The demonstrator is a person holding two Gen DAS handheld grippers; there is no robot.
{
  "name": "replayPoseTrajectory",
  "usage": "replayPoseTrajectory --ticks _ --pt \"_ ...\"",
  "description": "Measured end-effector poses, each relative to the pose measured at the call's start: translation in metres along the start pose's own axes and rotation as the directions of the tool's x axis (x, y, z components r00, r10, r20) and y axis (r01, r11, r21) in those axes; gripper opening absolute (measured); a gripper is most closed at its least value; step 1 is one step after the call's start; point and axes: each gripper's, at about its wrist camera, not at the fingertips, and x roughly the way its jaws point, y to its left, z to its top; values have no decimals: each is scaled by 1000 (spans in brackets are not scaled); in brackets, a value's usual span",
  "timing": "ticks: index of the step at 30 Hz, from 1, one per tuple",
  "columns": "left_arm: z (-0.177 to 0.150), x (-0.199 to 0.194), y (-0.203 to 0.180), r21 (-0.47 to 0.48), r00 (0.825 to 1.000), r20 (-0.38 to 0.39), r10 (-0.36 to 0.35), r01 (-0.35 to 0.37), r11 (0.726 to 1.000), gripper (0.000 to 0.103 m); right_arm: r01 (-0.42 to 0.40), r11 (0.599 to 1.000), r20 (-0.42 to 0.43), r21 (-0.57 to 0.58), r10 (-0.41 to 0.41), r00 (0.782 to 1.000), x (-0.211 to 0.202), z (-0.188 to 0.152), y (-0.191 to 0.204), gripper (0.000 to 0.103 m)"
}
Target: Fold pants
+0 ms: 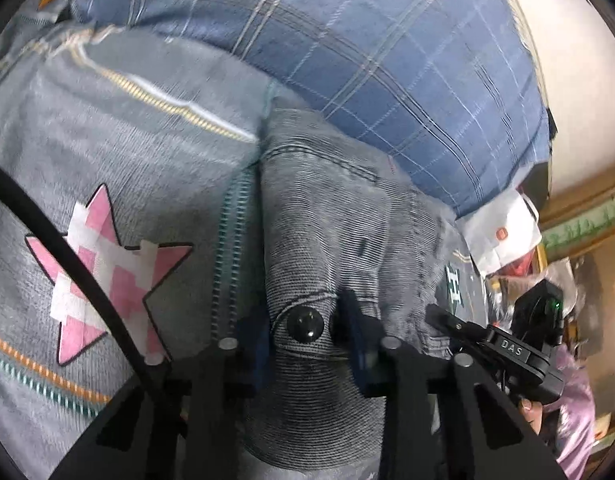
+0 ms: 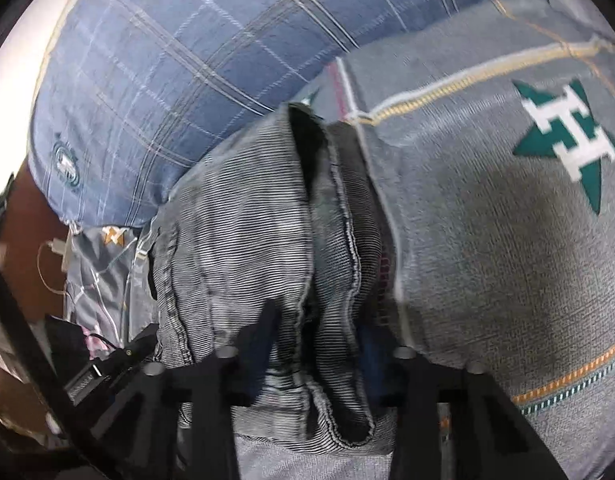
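1. The left gripper (image 1: 307, 344) has narrow jaws, and the grey fine-striped fabric pants (image 1: 327, 240) bunch between them at the waistband, just by the round black button (image 1: 305, 323); the pads seem to be pinching the cloth.
2. From those fingers the pants run straight ahead, their long axis pointing away toward the blue plaid pillow (image 1: 367, 60), over the grey bedspread with star patches (image 1: 107, 152).
3. The right gripper (image 2: 319, 356) is likewise narrow, with a thick fold of the same pants (image 2: 247, 240) and its dark opening caught between the jaws.
4. Both hands sit at the near end, side by side, neither clearly nearer; my guess is the coming fold carries this end forward along that axis.
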Motion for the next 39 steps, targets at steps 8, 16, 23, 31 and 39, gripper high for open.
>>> replayPoseTrajectory --ticks 8,16,23,31,39 --pt "-57 -103 -42 138 987 158 -11 -11 990 28 -113 974 152 -195 144 978 -68 -51 59 20" --pt "-99 -116 6 -1 985 169 17 -17 1000 26 -163 950 99 -266 195 976 -66 -112 77 16" --pt "-80 -138 -17 84 964 256 70 -94 992 26 -137 930 118 -342 187 975 -74 -95 101 16" --pt "-53 -59 11 111 912 296 283 -328 938 26 -87 969 68 -230 105 992 0 -54 67 16" --pt "-57 -43 -1 184 846 335 414 -490 852 30 -53 980 26 -193 59 998 14 -47 56 17"
